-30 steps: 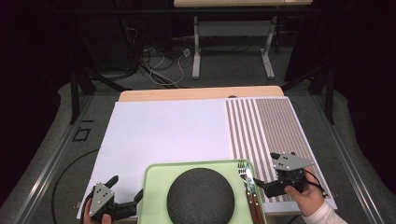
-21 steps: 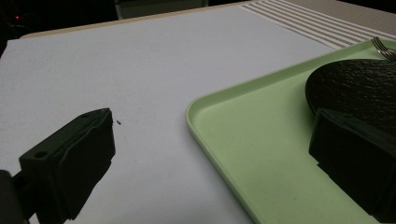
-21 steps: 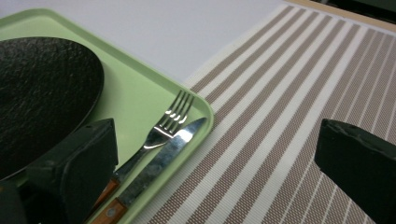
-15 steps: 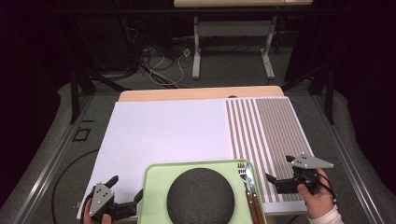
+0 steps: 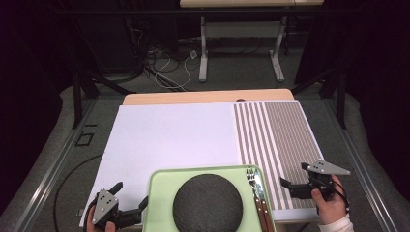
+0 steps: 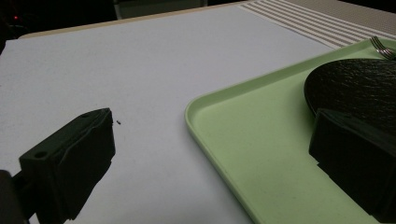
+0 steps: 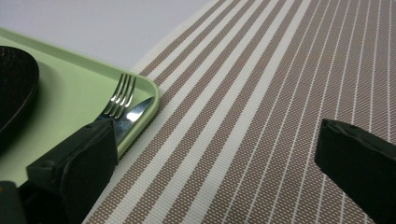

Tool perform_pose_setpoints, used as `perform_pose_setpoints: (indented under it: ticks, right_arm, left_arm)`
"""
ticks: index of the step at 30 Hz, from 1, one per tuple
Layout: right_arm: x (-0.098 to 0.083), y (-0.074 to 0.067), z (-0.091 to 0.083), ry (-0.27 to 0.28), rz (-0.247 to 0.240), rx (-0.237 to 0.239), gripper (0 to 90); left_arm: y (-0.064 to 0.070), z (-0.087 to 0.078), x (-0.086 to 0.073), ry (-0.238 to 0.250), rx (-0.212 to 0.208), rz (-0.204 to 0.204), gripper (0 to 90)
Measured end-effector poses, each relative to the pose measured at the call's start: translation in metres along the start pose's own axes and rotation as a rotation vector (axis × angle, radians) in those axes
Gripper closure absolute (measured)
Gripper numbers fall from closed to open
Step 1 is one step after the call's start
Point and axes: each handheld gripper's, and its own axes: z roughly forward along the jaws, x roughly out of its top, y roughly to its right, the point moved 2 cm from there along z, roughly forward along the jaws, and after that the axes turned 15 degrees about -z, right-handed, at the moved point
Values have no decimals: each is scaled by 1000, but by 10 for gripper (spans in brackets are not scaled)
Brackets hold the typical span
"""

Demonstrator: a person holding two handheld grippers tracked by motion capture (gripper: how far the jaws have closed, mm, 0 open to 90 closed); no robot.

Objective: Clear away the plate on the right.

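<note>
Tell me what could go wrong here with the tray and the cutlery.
The fork and knife lie loose along the tray's right edge; a nudge from the open right gripper might slide them off. The left gripper straddles the tray's left rim with its jaws open, so a lopsided lift may tilt the tray, and the dark plate could slip.
</note>
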Motion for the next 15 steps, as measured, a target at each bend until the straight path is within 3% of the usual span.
perform_pose_setpoints:
  ticks: [10, 11, 12, 15]
  right_arm:
    - [-7, 5, 2, -11, 16, -18, 0]
    - [-8, 5, 1, -33, 15, -16, 0]
    - [-8, 5, 3, -6, 21, -28, 0]
    - [-11, 5, 3, -7, 14, -35, 0]
  left_arm:
    - [0, 0, 0, -3, -2, 8, 6]
    - [0, 0, 0, -3, -2, 9, 5]
    - [0, 0, 0, -4, -2, 8, 5]
    - [0, 0, 0, -4, -2, 9, 5]
